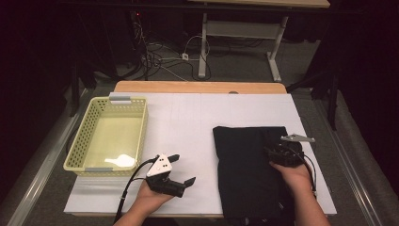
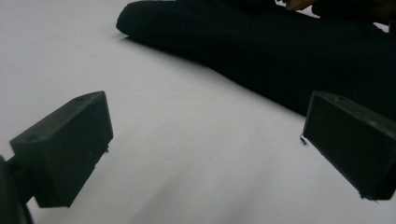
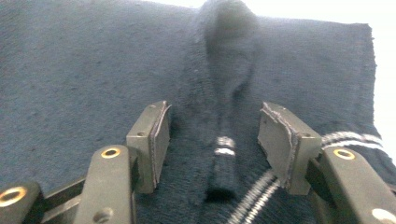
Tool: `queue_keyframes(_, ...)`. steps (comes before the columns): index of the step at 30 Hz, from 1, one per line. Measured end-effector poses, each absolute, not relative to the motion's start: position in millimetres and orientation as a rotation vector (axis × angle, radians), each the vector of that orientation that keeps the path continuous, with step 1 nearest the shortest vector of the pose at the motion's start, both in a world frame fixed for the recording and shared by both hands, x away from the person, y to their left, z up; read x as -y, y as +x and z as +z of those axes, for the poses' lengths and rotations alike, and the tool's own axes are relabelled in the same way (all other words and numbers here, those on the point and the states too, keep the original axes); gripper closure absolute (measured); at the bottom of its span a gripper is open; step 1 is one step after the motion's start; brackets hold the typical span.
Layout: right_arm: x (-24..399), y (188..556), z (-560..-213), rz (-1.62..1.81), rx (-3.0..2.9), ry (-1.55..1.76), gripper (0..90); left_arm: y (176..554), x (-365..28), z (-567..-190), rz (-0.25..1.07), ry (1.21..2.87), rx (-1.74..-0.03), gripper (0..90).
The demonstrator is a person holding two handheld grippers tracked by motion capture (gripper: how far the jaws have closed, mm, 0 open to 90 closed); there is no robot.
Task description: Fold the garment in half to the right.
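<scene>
One yellow basket [image 1: 94,136] left of garment [image 1: 249,165]

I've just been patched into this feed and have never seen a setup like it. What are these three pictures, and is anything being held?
There is no robot arm: a person at a table holds a hand-held two-jaw gripper in each hand. The high view looks down on the white table from above the person. The other two pictures come from cameras riding on each gripper, looking along its jaws.

On the table lie a folded dark sweater at the right and a yellow basket at the left.

The left gripper hovers over bare table beside the sweater, jaws wide open and empty. The right gripper is over the sweater, its jaws either side of a raised fold with white stripes. The pads do not press on it, so nothing is held.
</scene>
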State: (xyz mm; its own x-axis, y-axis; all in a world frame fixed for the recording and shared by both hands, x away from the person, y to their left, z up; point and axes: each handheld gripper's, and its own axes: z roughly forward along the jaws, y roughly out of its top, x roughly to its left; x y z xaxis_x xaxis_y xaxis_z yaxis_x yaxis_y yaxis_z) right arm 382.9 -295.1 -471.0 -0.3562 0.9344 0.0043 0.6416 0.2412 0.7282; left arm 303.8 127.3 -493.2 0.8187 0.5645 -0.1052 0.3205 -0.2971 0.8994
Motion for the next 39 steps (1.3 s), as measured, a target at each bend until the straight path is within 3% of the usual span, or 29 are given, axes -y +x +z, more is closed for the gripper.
queue_keyframes(6,289,381,-471,0.911,-2.143,1.393,55.5,303,-125,-493,0.291,1.923,-0.651,5.3)
queue_keyframes(13,283,376,-471,0.910,-2.164,1.307,75.5,303,-125,-493,0.296,1.932,-0.664,1.6)
queue_keyframes(17,281,373,-469,0.899,-2.140,1.268,79.9,302,-125,-493,0.304,1.923,-0.664,0.0)
queue_keyframes(30,306,364,-409,0.930,-1.976,1.230,80.7,302,-125,-493,0.297,1.924,-0.636,0.0)
queue_keyframes(34,332,372,-410,0.887,-1.939,1.307,80.2,302,-125,-493,0.297,1.925,-0.634,0.0)
queue_keyframes(36,341,377,-422,0.890,-1.950,1.369,76.2,301,-125,-493,0.297,1.925,-0.632,0.0)
queue_keyframes(39,348,378,-435,0.884,-1.962,1.398,61.2,302,-126,-493,0.296,1.924,-0.632,0.0)
